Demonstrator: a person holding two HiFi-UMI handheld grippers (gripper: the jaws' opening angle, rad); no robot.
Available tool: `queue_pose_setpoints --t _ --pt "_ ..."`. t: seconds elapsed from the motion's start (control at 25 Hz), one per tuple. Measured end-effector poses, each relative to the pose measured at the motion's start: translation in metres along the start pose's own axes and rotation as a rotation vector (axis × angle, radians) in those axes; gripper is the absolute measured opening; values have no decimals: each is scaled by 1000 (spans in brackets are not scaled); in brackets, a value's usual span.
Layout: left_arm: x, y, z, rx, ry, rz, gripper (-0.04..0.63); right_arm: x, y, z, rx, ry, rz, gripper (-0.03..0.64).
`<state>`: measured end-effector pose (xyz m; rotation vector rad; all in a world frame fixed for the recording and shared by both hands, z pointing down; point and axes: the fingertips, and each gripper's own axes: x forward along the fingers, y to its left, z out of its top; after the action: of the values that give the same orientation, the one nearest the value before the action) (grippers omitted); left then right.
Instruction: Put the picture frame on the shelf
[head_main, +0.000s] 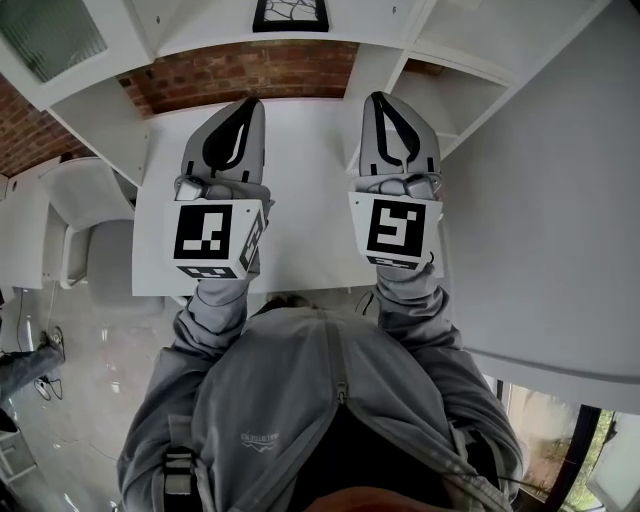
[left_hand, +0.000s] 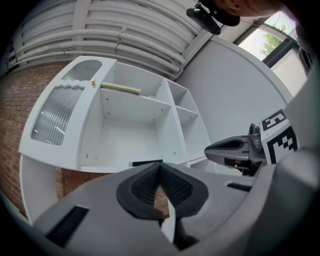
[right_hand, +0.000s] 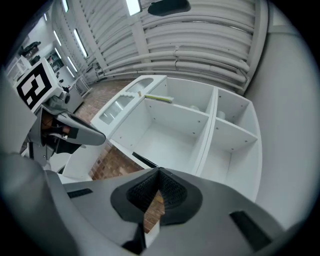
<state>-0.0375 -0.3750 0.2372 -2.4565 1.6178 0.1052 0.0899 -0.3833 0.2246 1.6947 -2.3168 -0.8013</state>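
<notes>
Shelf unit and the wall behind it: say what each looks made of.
Shelf unit: probably white laminated or painted board, smooth matte panels with small peg holes. Wall: bare red brick, pale mortar lines showing.

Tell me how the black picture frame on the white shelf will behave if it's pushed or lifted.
The picture frame looks stiff: its black edges run straight. It seems to lie flat on the shelf, so a push would likely slide it rather than tip it. It looks thin, so probably light; whether it is glazed cannot be told.
</notes>
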Motion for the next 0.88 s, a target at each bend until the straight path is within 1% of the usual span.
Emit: queue_pose_setpoints --t 0.12,0.2,0.28,0.36,0.52,0.64,0.88 --pt "-15 -12 -7 -8 25 -5 8 -19 2 -5 28 2 8 26" --pt "-25 -19 -13 -22 40 -14 8 -31 5 -10 69 6 15 26" --pt "-33 -25 -21 -29 59 -27 8 -42 11 -15 112 13 25 26" --pt "-41 -29 -31 -38 80 -39 8 -52 21 -18 128 18 29 26" --pt "-54 -30 -47 -50 112 -48 8 -64 43 -25 184 36 48 26" --pt "-63 -31 -56 -50 121 -46 8 -70 60 -31 230 50 61 26" --pt "-80 -31 -76 -76 140 -40 8 -81 89 -40 280 78 86 26"
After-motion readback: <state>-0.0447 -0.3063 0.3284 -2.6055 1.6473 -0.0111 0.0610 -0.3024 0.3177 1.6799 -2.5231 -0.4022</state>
